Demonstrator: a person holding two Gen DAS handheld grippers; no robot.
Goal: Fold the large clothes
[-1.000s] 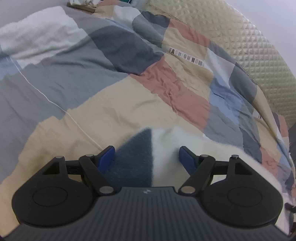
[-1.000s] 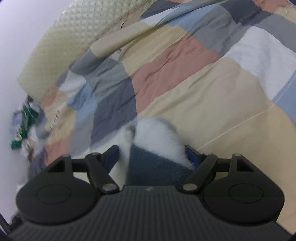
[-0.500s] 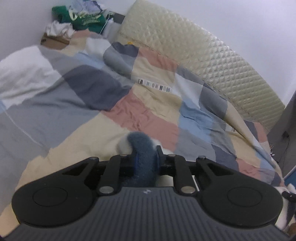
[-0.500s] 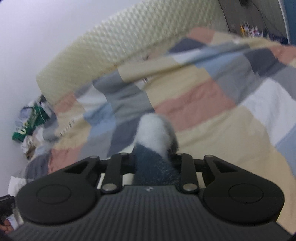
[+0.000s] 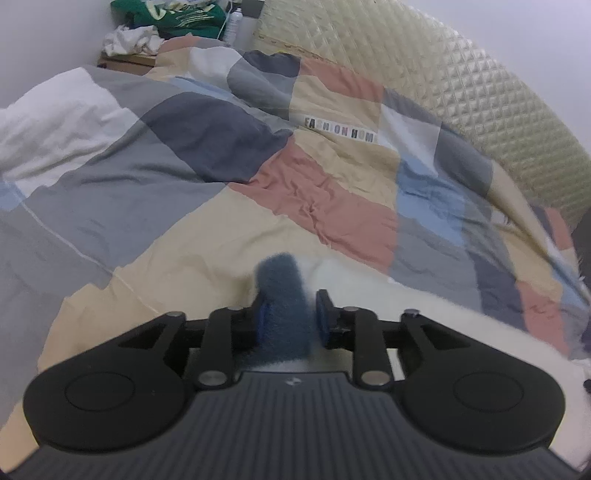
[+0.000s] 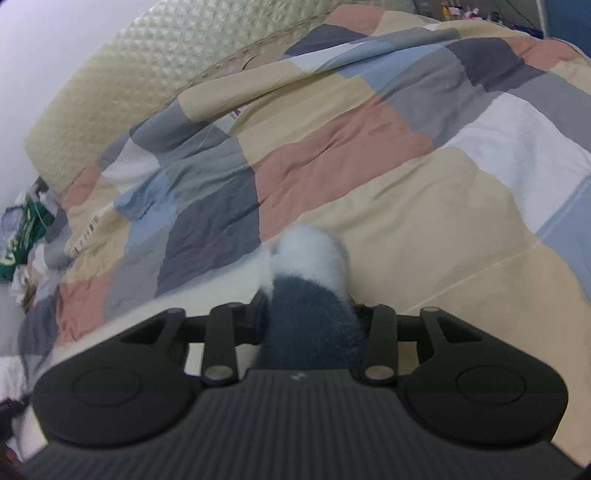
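Bed with a patchwork duvet cover (image 5: 207,236) in cream, grey, navy, salmon and pale blue squares serves as the folding surface; it fills both views and looks soft and rumpled, so anything laid here will not sit perfectly flat. Cream quilted headboard (image 5: 480,103) runs along the far right in the left view. A heap of green and white clothes (image 5: 166,18) sits in the far left corner, well apart from the work.

The task's thing, a fluffy fleece garment in white and dark blue (image 5: 424,314), lies on the near part of the bed, and a bunched edge of it rises into each claw.

Left claw (image 5: 290,319): jaws have just been opening a little after a tight squeeze. Blue fleece sits between them; the left pad touches it, while a thin gap shows at the right pad. Grip looks loose.

Right claw (image 6: 308,314): same slight reopening, but the thick blue-and-white roll (image 6: 310,266) fills the jaws and is gripped.

Judgement: two spaced holds on one edge, so it can be lifted evenly and carried over for a fold.
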